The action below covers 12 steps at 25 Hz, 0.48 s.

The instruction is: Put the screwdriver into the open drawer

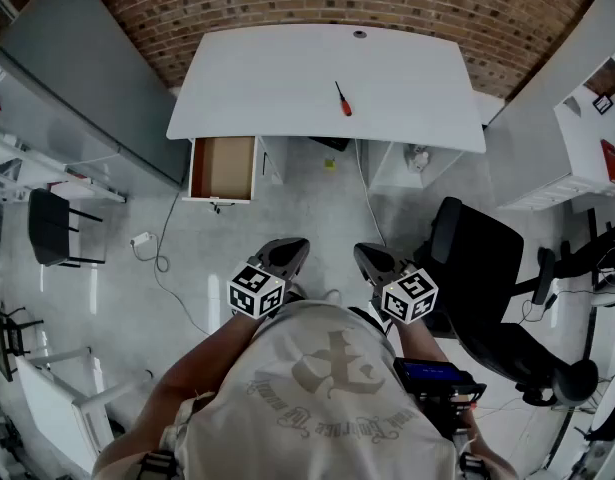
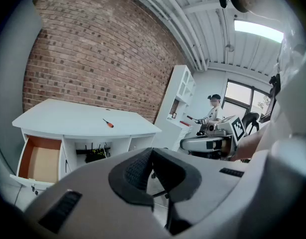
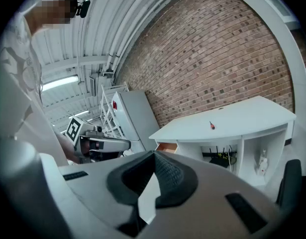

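Note:
A red-handled screwdriver (image 1: 342,99) lies on the white desk (image 1: 287,78), right of its middle. It also shows as a small screwdriver (image 2: 109,123) in the left gripper view and a screwdriver (image 3: 211,126) in the right gripper view. An open drawer (image 1: 223,168) with a brown inside sticks out under the desk's left end. Both grippers are held side by side close to the person's body, well short of the desk. My left gripper (image 1: 292,246) (image 2: 153,151) is shut and empty. My right gripper (image 1: 365,253) (image 3: 153,153) is shut too, with nothing in it.
A black office chair (image 1: 477,258) stands at the right, close to my right gripper. A grey cabinet (image 1: 77,78) lines the left side, and white shelving (image 1: 587,138) the right. A cable (image 1: 162,258) trails on the floor below the drawer. Another person (image 2: 212,111) stands far off.

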Tool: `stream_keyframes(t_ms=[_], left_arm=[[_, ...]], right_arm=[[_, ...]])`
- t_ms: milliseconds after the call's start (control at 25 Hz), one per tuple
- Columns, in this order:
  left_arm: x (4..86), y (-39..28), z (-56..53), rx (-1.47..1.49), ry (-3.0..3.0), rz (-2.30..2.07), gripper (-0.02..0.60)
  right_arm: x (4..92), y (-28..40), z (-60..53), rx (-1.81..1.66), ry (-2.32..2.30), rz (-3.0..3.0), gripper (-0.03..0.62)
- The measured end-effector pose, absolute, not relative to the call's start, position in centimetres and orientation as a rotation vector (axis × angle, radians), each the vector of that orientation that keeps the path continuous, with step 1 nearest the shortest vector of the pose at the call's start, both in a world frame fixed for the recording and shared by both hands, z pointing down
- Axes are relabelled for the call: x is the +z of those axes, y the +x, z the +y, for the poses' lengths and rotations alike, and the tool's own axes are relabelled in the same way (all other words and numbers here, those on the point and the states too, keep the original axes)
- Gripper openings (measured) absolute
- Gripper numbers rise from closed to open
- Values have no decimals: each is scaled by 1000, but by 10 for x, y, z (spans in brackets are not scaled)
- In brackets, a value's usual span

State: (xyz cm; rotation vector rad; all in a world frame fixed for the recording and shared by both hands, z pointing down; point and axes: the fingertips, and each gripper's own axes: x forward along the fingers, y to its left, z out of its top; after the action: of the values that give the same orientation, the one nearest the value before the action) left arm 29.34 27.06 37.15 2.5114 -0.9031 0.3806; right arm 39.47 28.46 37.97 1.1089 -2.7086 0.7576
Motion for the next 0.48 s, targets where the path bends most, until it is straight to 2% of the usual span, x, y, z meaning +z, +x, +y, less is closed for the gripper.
stream_keyframes(t_ms=[480], left_arm=[[376,307,286,409,2501,-934,20]], right_arm=[[392,412,296,760,1096,-2705,21]])
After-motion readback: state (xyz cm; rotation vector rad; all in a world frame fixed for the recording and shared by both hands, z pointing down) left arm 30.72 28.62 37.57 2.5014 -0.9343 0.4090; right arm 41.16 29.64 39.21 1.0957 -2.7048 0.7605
